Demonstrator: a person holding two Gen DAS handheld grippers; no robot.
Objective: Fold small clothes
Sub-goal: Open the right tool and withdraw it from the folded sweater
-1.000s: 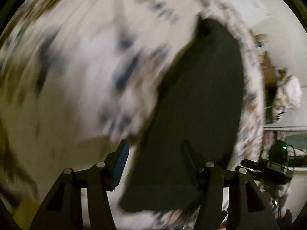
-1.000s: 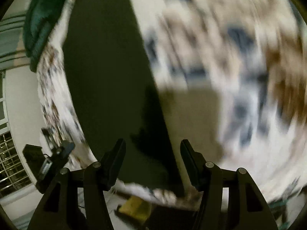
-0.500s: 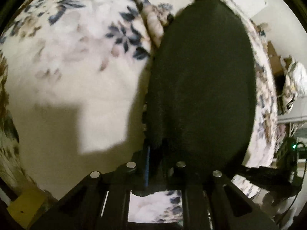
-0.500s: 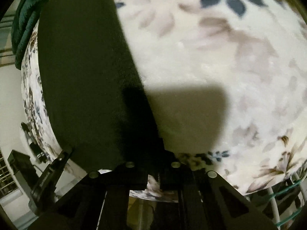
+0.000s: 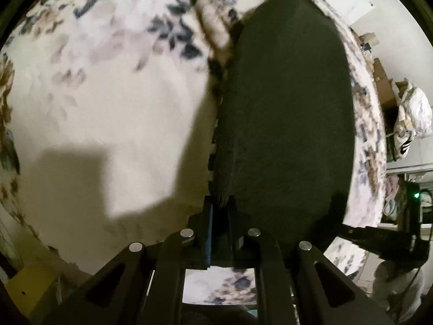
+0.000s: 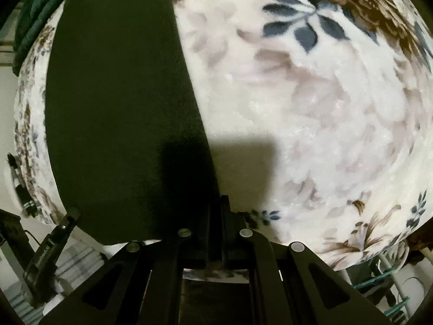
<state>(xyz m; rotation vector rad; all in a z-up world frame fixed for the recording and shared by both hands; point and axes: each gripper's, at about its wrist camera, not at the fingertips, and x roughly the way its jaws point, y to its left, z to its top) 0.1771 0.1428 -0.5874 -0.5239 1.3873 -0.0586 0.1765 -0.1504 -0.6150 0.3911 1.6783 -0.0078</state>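
Note:
A dark, plain piece of clothing (image 5: 284, 108) lies flat on a white floral blanket (image 5: 108, 94). In the left wrist view my left gripper (image 5: 220, 203) is shut on the cloth's near left edge, and fuzzy fabric shows between the pads. In the right wrist view the same cloth (image 6: 116, 108) fills the left side. Its straight right edge runs down into my right gripper (image 6: 219, 203), which is shut on the near right corner. Both grippers point steeply down at the blanket (image 6: 311, 108).
A dark green bundle (image 6: 29, 21) lies at the blanket's far left corner. A white bag (image 5: 414, 113) and boxes stand beyond the bed's right side. A yellow object (image 5: 24, 292) sits below the near edge. Green wire (image 6: 384, 284) shows at the lower right.
Both grippers stood open over the cloth a second ago. They came down to its near edge and shut, the left on the left edge and the right on the right corner.

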